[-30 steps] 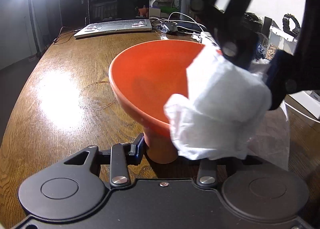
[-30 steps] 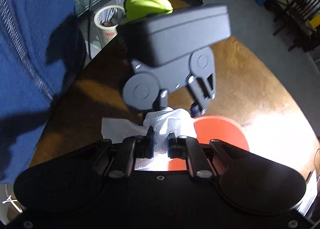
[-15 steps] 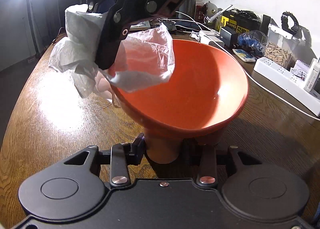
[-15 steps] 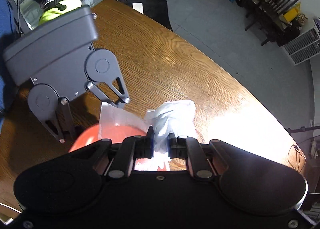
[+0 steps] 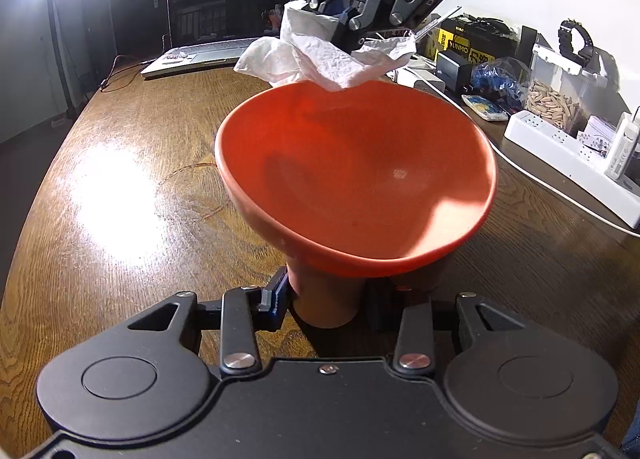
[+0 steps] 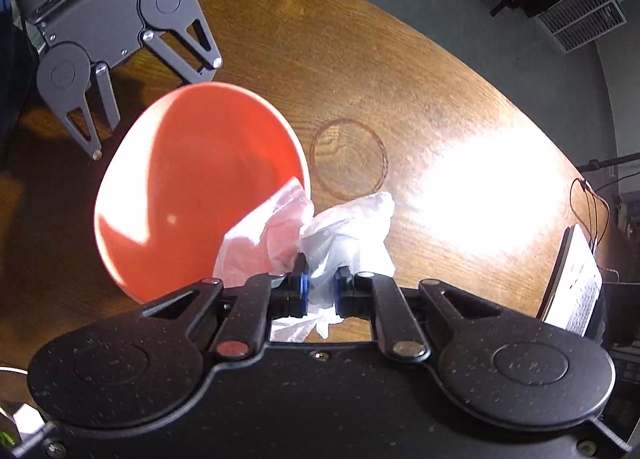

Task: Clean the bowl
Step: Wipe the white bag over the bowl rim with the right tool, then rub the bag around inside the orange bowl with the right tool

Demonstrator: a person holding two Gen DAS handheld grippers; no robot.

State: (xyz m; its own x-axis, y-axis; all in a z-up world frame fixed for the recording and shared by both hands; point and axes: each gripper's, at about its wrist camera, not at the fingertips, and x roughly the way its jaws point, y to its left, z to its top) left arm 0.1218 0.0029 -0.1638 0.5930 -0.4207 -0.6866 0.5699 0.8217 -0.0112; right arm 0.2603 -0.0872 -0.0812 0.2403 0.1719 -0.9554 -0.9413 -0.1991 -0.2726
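Up close from the left wrist, the left gripper (image 5: 326,299) is clenched on the foot of an orange bowl (image 5: 356,175), which tilts its open mouth toward the camera above a wooden table (image 5: 120,179). Over the bowl's far rim hangs the right gripper (image 5: 344,25), pinching a crumpled white paper towel (image 5: 320,57) — its lowest fold reaches the rim. Behind stand an open laptop (image 5: 224,15) and, along the right-hand wall, a white power strip (image 5: 568,147).

From the right wrist, looking steeply down, the right gripper (image 6: 320,287) is closed tight on the paper towel (image 6: 344,231), one flap lying over the near edge of the bowl (image 6: 192,187) — tinted pink by the orange beneath. The left gripper's grey body (image 6: 116,31) sits beyond the bowl, its fingertips hidden behind it. A dark ring stain (image 6: 349,159) marks the table (image 6: 400,71) just beside the bowl.
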